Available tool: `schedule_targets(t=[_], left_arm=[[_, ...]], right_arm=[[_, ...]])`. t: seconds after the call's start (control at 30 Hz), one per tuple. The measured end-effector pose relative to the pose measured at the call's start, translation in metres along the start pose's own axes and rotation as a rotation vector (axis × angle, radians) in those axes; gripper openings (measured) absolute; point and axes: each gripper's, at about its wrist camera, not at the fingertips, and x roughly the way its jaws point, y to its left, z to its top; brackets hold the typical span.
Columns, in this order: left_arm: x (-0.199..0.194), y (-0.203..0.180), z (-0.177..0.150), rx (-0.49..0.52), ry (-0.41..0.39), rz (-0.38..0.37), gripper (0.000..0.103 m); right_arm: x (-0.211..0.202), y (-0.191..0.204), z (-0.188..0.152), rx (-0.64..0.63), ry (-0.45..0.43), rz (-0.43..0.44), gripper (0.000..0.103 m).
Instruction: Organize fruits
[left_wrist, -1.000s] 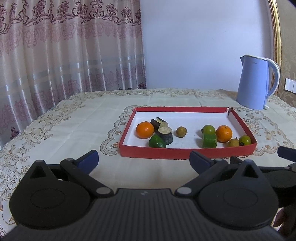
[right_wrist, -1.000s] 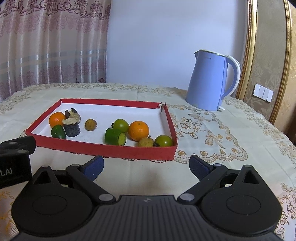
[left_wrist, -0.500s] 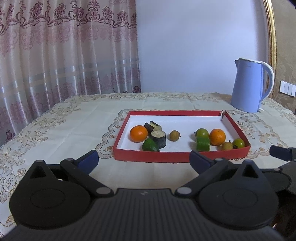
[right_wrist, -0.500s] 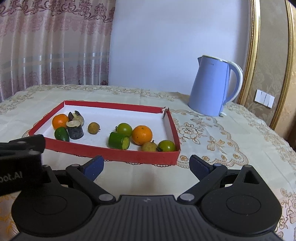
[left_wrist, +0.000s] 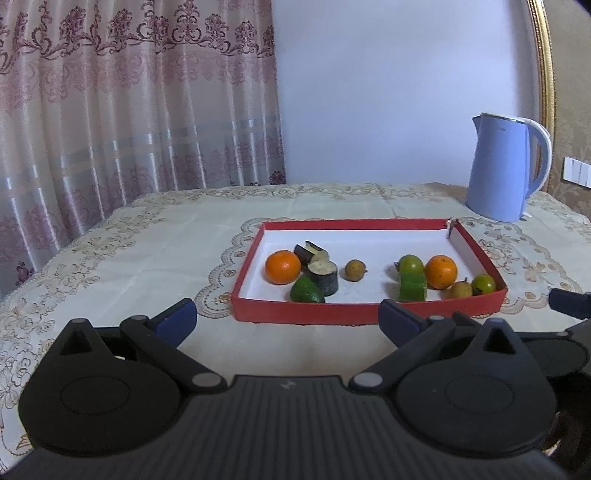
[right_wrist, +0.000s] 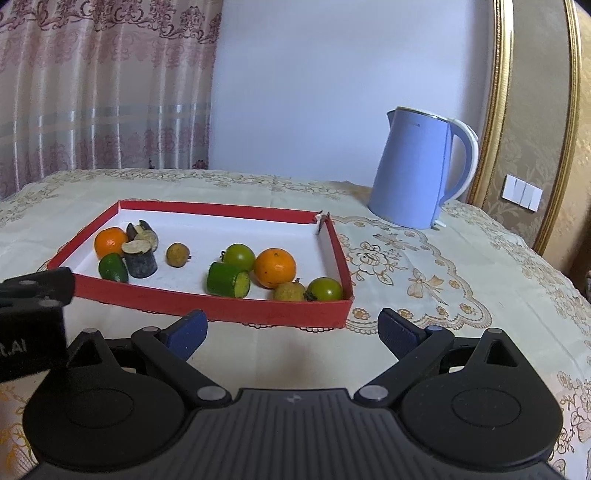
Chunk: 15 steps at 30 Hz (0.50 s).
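We log both tools empty: left hand-held gripper (left_wrist: 286, 319) and right hand-held gripper (right_wrist: 293, 329) spread wide above the counter (right_wrist: 424, 295). Fruits sit in the red tray (left_wrist: 369, 314) at 12 o'clock: one orange (left_wrist: 283, 267) at its 9 o'clock end, another orange (left_wrist: 440, 271) toward 3. Kettle (right_wrist: 417, 168) at 1 o'clock.

Red-walled, white-floored tray (left_wrist: 365, 312); two orange tangerines (left_wrist: 283, 267), dark aubergine pieces (left_wrist: 325, 277), green cucumber chunk (right_wrist: 228, 279); pale-blue kettle (right_wrist: 417, 168); cream floral-embroidered tablecloth (left_wrist: 155, 251); pink floral curtain (left_wrist: 129, 92); black claws with blue pads (right_wrist: 188, 328).
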Motion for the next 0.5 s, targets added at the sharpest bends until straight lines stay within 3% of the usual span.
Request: schedule_targets(t=[0.17,0.5], left_arm=[[0.0014,0.0024,0.0003,-0.003,-0.002,0.035,0.103],[0.0054,0.0028,-0.0008,0.019,0.008,0.030,0.103]], right_arm=[[0.0003,-0.0036,0.0010,0.013,-0.012,-0.039,0.099],[-0.0012,-0.0103,0.0039,0.044,-0.030,-0.048,0.099]])
